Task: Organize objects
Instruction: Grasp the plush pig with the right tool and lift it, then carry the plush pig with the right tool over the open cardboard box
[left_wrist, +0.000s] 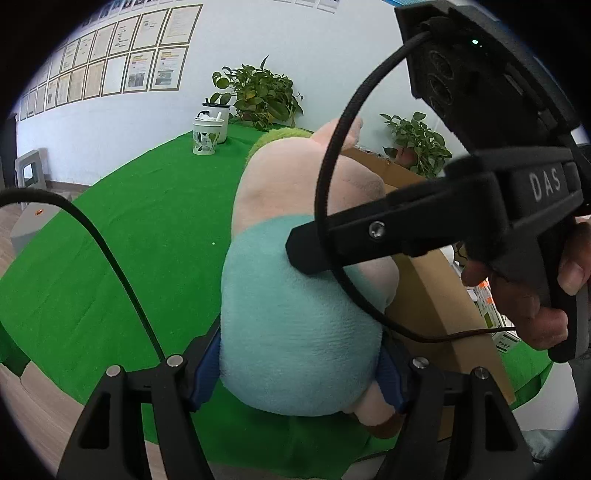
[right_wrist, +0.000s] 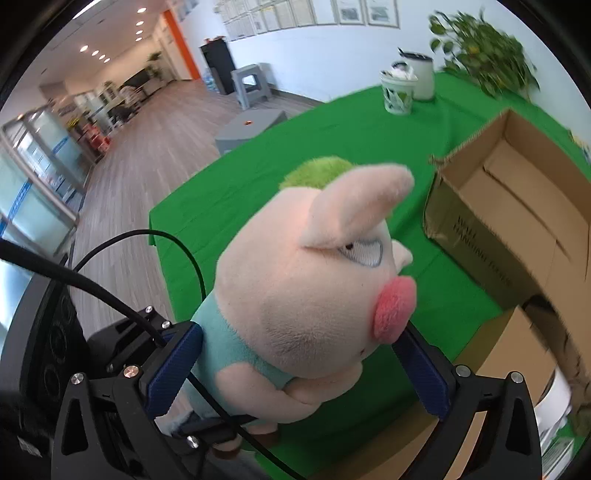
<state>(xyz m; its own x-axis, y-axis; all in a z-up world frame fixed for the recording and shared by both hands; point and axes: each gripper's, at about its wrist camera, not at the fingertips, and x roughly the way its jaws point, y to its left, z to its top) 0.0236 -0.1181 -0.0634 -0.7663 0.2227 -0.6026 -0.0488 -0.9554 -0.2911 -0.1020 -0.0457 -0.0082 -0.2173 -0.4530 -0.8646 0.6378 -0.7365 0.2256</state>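
Plush pig (left_wrist: 295, 325) clamped at teal body by left gripper (left_wrist: 299, 373), above green table's (left_wrist: 110, 258) near edge. Right gripper (right_wrist: 295, 373) spread around head, not pressing. Risk: soft body slipping, missing cardboard box (right_wrist: 517, 206).

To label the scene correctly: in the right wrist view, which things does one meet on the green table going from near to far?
plush pig → open cardboard box → patterned white cup → white canister → potted plant.
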